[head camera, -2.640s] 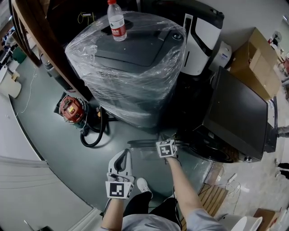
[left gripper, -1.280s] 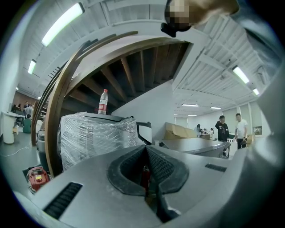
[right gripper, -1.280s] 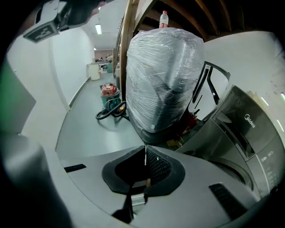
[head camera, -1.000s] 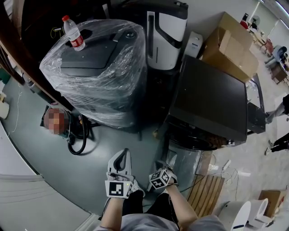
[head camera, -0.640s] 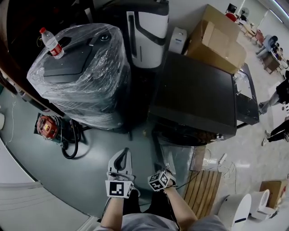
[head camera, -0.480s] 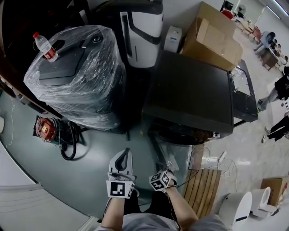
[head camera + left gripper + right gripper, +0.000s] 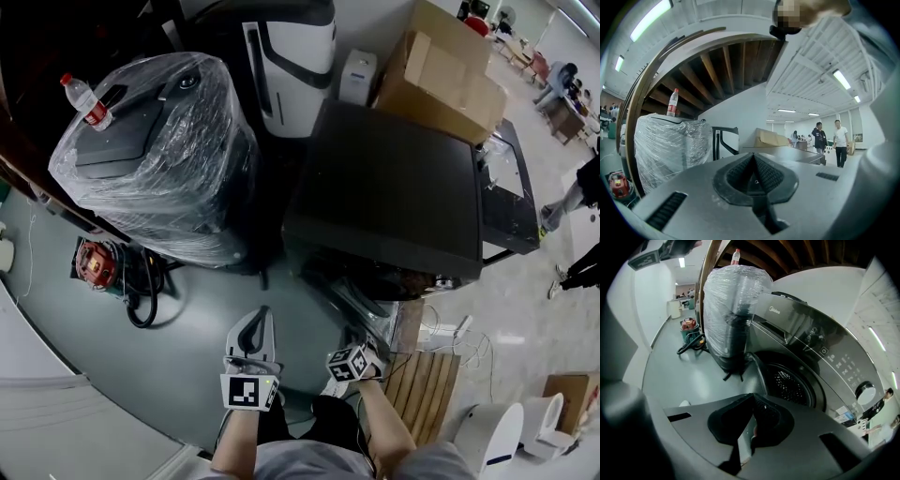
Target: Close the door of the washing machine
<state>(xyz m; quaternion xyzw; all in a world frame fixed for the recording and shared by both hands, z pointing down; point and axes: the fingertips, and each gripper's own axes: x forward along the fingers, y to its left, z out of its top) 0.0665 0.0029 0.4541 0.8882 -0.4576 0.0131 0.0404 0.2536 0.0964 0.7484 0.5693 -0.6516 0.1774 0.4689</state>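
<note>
The right claw (image 7: 752, 399) is closing narrow on what seems to be the free edge of the door (image 7: 758, 373). The door is standing out from the front of the washer (image 7: 394, 187), at 12 o'clock from that claw. Gripping the rim there is likely giving the longest lever for swinging it onto the drum (image 7: 787, 385) opening at 1 o'clock. The left claw (image 7: 753, 157) is idling at 9 o'clock of the right one, pressed together on nothing and keeping clear of the door's arc. A wrapped appliance (image 7: 155, 159) carrying a bottle (image 7: 84, 101) is sitting at 10 o'clock, beside the hinge side. A pallet (image 7: 422, 394) and cables (image 7: 450, 333) are lying at 3 o'clock. Nothing appears to be blocking the opening.
</note>
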